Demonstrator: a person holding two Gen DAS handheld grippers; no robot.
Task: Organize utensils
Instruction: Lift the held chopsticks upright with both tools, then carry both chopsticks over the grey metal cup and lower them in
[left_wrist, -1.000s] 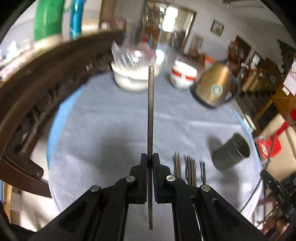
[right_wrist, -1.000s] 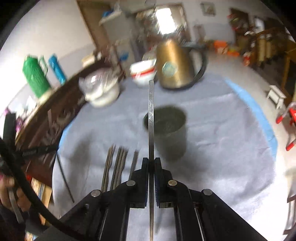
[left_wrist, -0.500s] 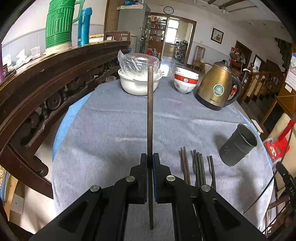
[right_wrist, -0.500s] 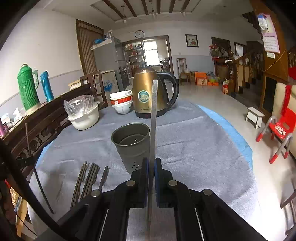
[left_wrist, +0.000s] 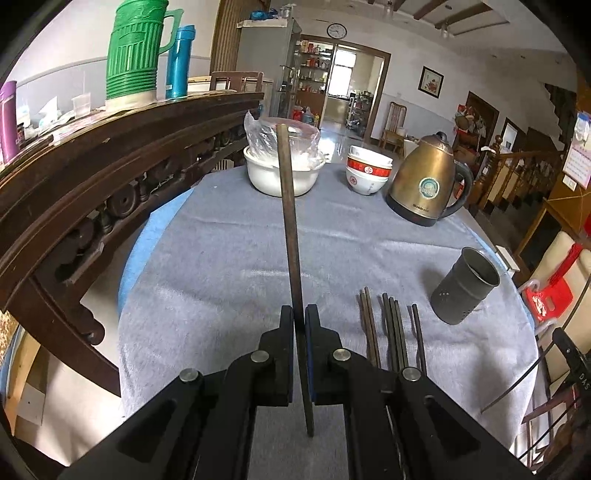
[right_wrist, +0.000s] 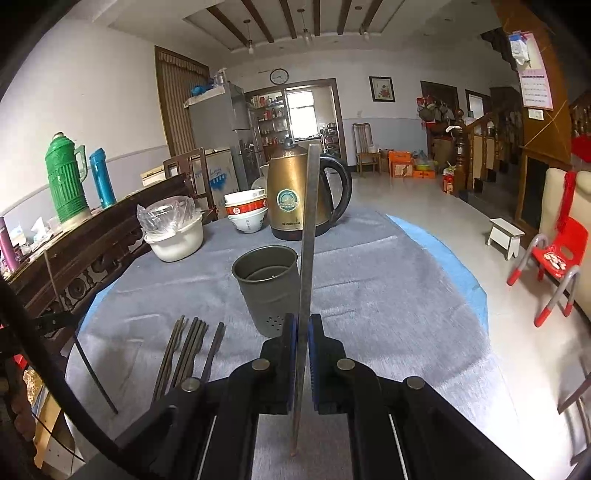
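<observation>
My left gripper (left_wrist: 299, 314) is shut on a dark chopstick (left_wrist: 289, 218) that points up and forward above the grey cloth. My right gripper (right_wrist: 302, 321) is shut on another chopstick (right_wrist: 308, 236), held just right of the grey metal holder cup (right_wrist: 266, 288). The cup stands upright and also shows at the right in the left wrist view (left_wrist: 463, 291). Several loose dark chopsticks (left_wrist: 391, 332) lie side by side on the cloth left of the cup; they also show in the right wrist view (right_wrist: 188, 350).
On the round table (left_wrist: 229, 273) stand a white bowl with a plastic bag (left_wrist: 282, 170), stacked red-and-white bowls (left_wrist: 367, 173) and a brass kettle (left_wrist: 424, 184) at the far edge. A carved dark wooden sideboard (left_wrist: 92, 184) runs along the left. A red chair (right_wrist: 557, 254) stands at the right.
Both grippers have lifted and tilted up with their chopsticks, so more of the room shows. The right gripper has come to just right of the cup. The views have steadied from blur.
</observation>
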